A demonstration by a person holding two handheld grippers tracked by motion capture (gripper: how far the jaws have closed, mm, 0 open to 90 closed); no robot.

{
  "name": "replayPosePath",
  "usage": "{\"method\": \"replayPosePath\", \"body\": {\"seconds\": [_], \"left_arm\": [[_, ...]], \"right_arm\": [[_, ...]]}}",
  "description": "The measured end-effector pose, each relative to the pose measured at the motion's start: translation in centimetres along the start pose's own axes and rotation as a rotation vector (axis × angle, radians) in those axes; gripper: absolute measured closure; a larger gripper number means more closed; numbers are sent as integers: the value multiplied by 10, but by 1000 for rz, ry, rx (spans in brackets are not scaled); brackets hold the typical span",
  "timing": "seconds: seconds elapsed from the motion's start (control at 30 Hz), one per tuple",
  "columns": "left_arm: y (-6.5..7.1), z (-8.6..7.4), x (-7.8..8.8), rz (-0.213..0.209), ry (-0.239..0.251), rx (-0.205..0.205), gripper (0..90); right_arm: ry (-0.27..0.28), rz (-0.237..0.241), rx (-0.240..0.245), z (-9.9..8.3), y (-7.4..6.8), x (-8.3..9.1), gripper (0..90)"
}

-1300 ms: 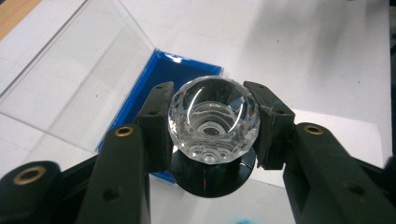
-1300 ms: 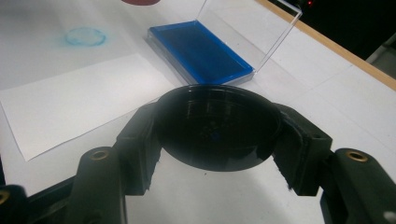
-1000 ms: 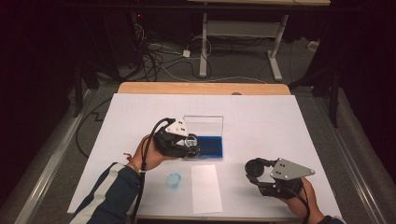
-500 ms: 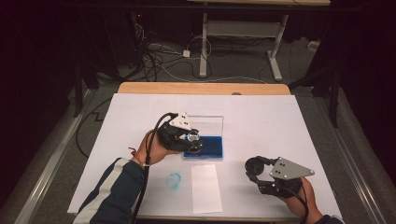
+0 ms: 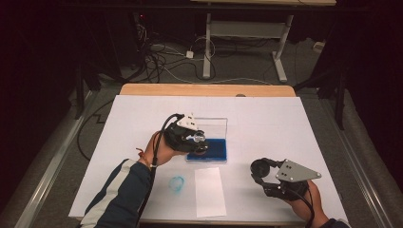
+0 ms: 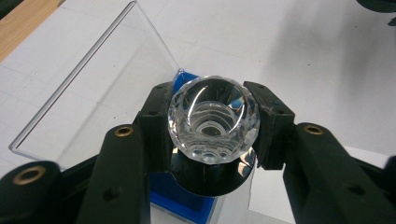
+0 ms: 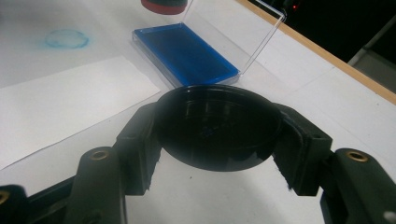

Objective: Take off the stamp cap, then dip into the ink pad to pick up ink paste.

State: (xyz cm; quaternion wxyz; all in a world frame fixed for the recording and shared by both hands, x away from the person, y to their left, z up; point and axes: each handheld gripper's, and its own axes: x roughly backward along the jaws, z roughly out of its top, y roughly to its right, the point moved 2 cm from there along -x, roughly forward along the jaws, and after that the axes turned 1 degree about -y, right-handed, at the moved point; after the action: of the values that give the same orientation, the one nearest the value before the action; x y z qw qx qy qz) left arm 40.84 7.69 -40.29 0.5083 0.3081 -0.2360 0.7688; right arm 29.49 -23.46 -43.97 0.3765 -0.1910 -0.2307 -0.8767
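My left gripper [image 5: 196, 141] is shut on a stamp with a clear faceted knob [image 6: 212, 119] and a round black base. It hovers over the left end of a blue ink pad [image 5: 213, 149] whose clear lid [image 5: 215, 126] stands open behind it. The pad shows under the stamp in the left gripper view as a blue corner [image 6: 180, 198]. Near the table's front right, my right gripper [image 5: 262, 172] is shut on a round black cap [image 7: 217, 125], held just above the white table cover. The ink pad [image 7: 184, 53] lies beyond that cap.
A white paper slip [image 5: 209, 191] lies at the front middle, with a blue ring-shaped ink mark [image 5: 177, 184] on the table cover to its left. The wooden table edge [image 5: 204, 89] runs along the back. Cables and a metal stand sit on the floor beyond.
My left hand has drifted slightly right with the stamp, further over the ink pad. The right hand and its cap have stayed put.
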Motion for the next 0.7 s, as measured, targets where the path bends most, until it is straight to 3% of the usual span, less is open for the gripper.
{"method": "replayPosePath", "body": {"seconds": [0.7], "left_arm": [[-5,8,-41,-18,-50,18,540]], "right_arm": [[-6,10,-1,-3,-1,2,382]]}}
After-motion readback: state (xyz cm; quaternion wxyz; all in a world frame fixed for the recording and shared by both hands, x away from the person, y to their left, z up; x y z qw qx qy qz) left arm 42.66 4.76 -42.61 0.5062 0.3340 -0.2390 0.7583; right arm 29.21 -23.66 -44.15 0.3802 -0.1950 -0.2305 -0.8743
